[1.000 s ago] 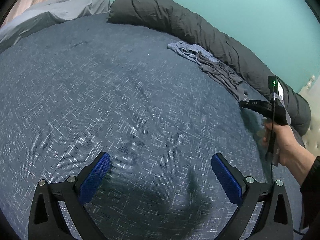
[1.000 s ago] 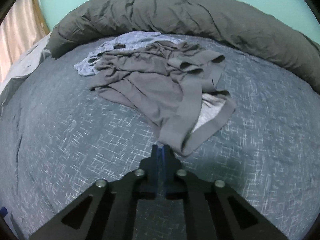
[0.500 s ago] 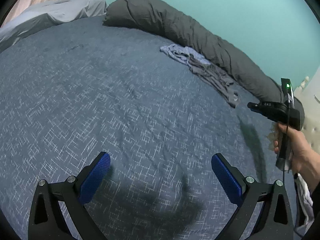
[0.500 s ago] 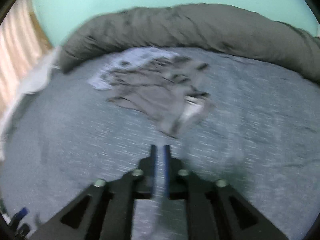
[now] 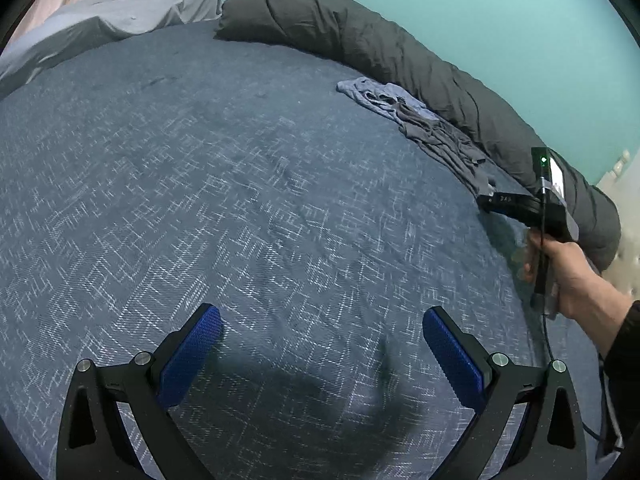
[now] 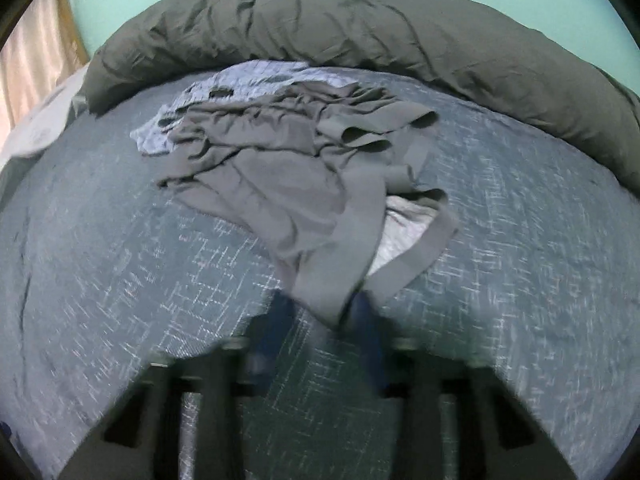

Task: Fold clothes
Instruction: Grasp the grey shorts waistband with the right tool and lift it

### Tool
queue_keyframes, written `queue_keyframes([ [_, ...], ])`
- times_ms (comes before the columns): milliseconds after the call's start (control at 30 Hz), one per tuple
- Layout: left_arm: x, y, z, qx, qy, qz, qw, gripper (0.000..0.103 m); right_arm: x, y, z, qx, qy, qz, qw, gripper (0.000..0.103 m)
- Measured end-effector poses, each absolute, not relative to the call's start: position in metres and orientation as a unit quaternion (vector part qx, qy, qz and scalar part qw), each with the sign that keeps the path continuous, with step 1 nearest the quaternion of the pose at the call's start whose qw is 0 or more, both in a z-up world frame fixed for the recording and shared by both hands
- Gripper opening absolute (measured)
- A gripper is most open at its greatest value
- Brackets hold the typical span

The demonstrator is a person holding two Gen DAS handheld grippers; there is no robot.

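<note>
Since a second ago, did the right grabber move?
Yes. The right gripper backed away, then came forward again toward the grey garment, and its fingers opened around the near hem.

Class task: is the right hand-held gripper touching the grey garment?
Cannot tell. In the right wrist view, the blurred right hand-held gripper straddles the grey garment hem.

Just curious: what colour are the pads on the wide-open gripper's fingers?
Blue, textured pads, seen best in the left wrist view.

wrist views low over bed point(image 5: 240, 200), sharing clothes point(image 6: 280, 176)
</note>
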State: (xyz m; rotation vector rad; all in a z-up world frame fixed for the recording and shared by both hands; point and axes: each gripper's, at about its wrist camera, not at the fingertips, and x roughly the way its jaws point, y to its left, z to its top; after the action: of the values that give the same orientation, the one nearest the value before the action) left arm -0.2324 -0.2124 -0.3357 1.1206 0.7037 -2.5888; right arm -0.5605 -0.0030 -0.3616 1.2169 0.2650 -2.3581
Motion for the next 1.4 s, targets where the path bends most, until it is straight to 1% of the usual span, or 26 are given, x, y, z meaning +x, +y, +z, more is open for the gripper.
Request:
queue_keyframes([
  [33, -0.232, -0.211, -0.336, 0.383, 0.237, -0.885, 0.117, 0.103, -0.558, -0.001, -0.36, 0.441, 0.092, -0.86, 0.242, 0.008],
  [67, -0.232, -0.211, -0.335, 0.382, 0.234, -0.886, 0.118, 0.103, -0.555, 0.0, -0.358, 0.438, 0.087, -0.86, 0.248, 0.002],
  [167, -0.231, -0.21, -0.335, 0.383, 0.238, -0.885, 0.115, 0.103, -0.54, 0.005, -0.344, 0.417, 0.087, -0.863, 0.272, 0.001],
  [333, -0.23, -0.203, -0.325, 0.379, 0.234, -0.89, 0.097, 0.103, -0.507, 0.025, -0.297, 0.389, 0.046, -0.866, 0.309, 0.001],
  [467, -0.227, -0.194, -0.319, 0.38, 0.239, -0.891, 0.072, 0.103, -0.454, 0.046, -0.26, 0.367, 0.014, -0.864, 0.343, 0.001],
  [533, -0.221, -0.188, -0.311, 0.375, 0.229, -0.896, 0.071, 0.103, -0.425, 0.056, -0.244, 0.361, -0.001, -0.861, 0.358, 0.001],
  [700, -0.199, -0.171, -0.295, 0.37, 0.214, -0.902, 0.064, 0.103, -0.343, 0.08, -0.222, 0.353, -0.031, -0.849, 0.392, 0.001],
  [967, -0.137, -0.144, -0.272, 0.363, 0.214, -0.905, 0.05, 0.103, -0.239, 0.115, -0.243, 0.362, -0.065, -0.833, 0.413, 0.001],
  [1200, -0.083, -0.121, -0.27, 0.354, 0.217, -0.909, 0.042, 0.103, -0.15, 0.145, -0.262, 0.369, -0.093, -0.818, 0.431, 0.001],
  [1400, -0.066, -0.113, -0.286, 0.365, 0.205, -0.907, 0.049, 0.103, -0.13, 0.154, -0.295, 0.392, -0.134, -0.806, 0.423, 0.001],
])
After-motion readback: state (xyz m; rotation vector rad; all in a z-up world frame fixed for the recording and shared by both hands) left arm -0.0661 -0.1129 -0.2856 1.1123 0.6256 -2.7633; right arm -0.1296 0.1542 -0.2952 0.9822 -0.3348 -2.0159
